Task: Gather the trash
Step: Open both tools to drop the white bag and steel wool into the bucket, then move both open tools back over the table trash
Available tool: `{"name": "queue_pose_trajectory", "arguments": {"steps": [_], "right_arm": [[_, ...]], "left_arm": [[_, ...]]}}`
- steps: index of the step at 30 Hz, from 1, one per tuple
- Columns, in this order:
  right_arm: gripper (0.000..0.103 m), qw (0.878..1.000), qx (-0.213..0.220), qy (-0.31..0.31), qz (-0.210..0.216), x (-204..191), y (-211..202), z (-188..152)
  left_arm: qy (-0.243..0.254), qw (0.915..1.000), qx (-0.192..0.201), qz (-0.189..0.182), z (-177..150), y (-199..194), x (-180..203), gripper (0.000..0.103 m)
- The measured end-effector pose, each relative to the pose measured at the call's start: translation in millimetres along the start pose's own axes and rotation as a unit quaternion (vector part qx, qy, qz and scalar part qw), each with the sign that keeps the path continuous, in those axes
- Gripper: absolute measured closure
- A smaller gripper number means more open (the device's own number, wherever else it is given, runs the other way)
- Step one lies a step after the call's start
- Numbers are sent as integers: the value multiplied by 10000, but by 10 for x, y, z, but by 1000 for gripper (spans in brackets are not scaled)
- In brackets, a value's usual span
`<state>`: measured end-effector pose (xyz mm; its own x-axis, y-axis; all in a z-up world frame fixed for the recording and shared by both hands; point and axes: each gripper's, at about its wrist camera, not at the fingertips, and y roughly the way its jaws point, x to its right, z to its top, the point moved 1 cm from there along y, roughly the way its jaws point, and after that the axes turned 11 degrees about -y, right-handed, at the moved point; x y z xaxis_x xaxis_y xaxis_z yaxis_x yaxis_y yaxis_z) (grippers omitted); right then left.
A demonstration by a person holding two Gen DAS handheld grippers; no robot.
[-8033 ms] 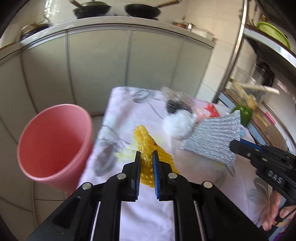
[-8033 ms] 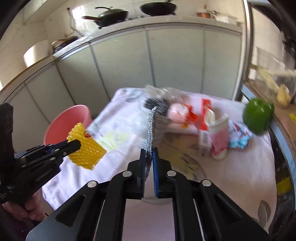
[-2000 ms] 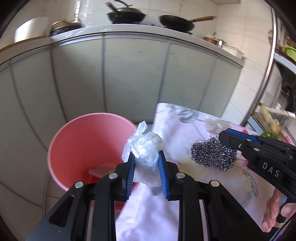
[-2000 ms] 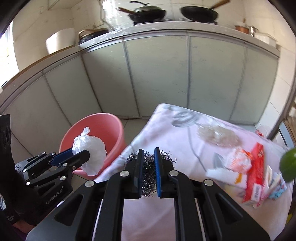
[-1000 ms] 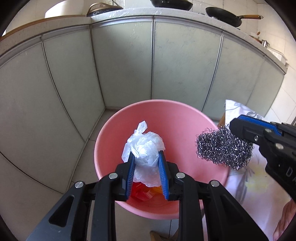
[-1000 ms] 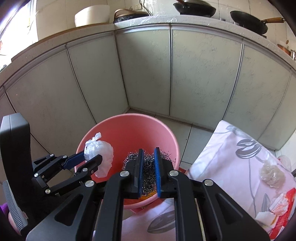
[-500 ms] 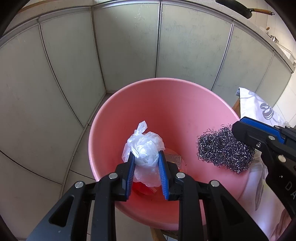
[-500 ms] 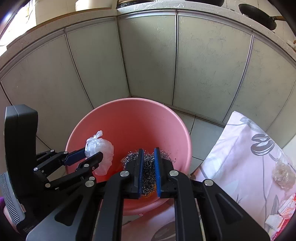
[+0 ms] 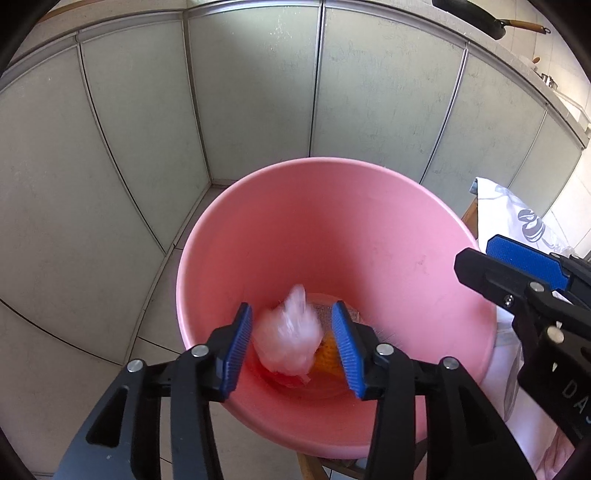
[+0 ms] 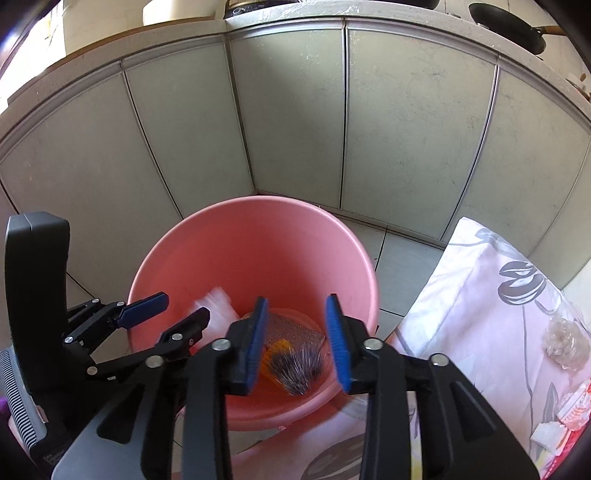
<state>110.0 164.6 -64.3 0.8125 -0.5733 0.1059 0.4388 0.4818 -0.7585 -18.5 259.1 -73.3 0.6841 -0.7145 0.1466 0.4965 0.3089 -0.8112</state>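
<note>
Over the pink bucket [image 9: 369, 229], my left gripper [image 9: 291, 347] and right gripper [image 10: 297, 339], jaws just opened, hold nothing; blurred plastic bag [image 9: 291, 343] and steel wool [image 10: 295, 373] drop free.

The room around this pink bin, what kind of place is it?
Most likely a home kitchen: a frying pan sits on a counter above pale cabinet doors, with tiled floor beside the pink bin.

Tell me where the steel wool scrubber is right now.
In the right wrist view the steel wool scrubber is blurred inside the pink bucket, near its bottom beside the yellow mesh, below the right gripper.
</note>
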Motion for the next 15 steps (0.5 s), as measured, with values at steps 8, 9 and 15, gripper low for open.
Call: {"name": "queue_pose_trajectory", "arguments": {"steps": [8, 9, 15], "right_arm": [[63, 9999, 44, 91, -50, 68, -92, -33], [63, 9999, 58, 130, -57, 86, -123, -44], [63, 9988, 114, 431, -212, 283, -391, -224]], "left_arm": [[24, 9999, 95, -128, 15, -110, 72, 56], [43, 9998, 111, -151, 15, -135, 85, 56], [224, 9987, 262, -382, -13, -418, 191, 56]]}}
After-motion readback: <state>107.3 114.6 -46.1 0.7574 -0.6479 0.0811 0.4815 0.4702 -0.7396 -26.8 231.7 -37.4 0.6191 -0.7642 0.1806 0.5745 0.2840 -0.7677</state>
